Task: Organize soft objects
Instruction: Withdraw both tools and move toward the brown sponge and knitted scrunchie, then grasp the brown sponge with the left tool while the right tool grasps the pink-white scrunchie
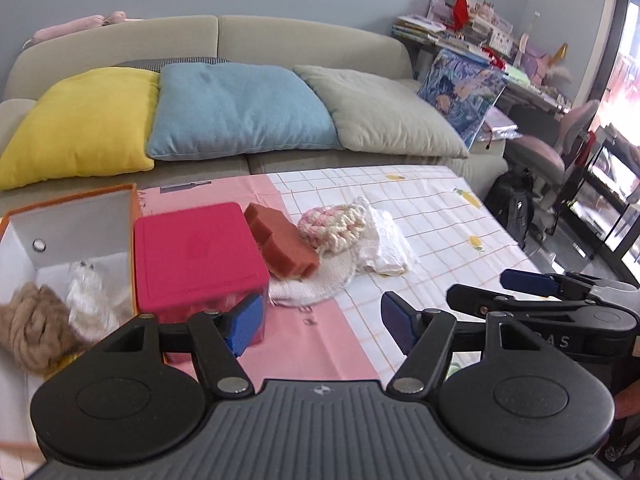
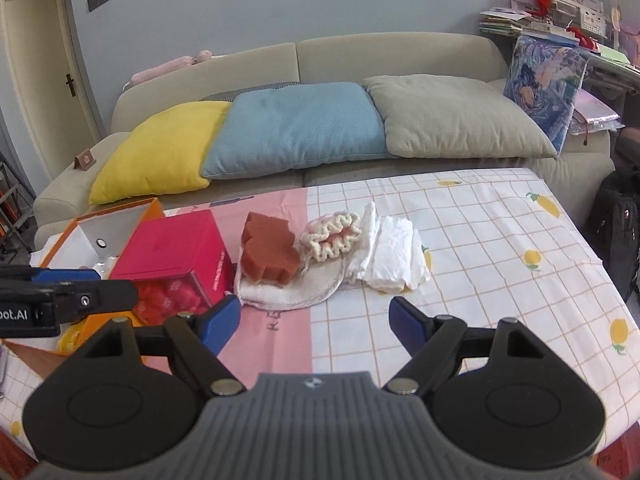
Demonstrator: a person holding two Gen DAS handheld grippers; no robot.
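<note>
A heap of soft things lies mid-table: a brown sponge [image 1: 282, 242] [image 2: 269, 252], a pink and cream crocheted piece [image 1: 333, 224] [image 2: 334, 236], a white round cloth [image 1: 312, 284] [image 2: 292, 290] under them, and a folded white cloth [image 1: 384, 244] [image 2: 394, 256]. An orange box [image 1: 72, 220] [image 2: 120, 216] at the left holds a tan yarn ball [image 1: 32, 328] and a white fluffy item [image 1: 90, 288]. My left gripper [image 1: 320, 324] is open and empty, near the red-lidded box [image 1: 192, 252] [image 2: 172, 252]. My right gripper [image 2: 314, 322] is open and empty, just short of the heap.
The table has a pink and white checked cloth [image 2: 500, 248]. A sofa behind carries yellow [image 2: 160, 152], blue [image 2: 296, 128] and grey [image 2: 452, 116] cushions. A black backpack [image 1: 514, 204] and a chair [image 1: 560, 148] stand at the right. The right gripper shows in the left view [image 1: 536, 300].
</note>
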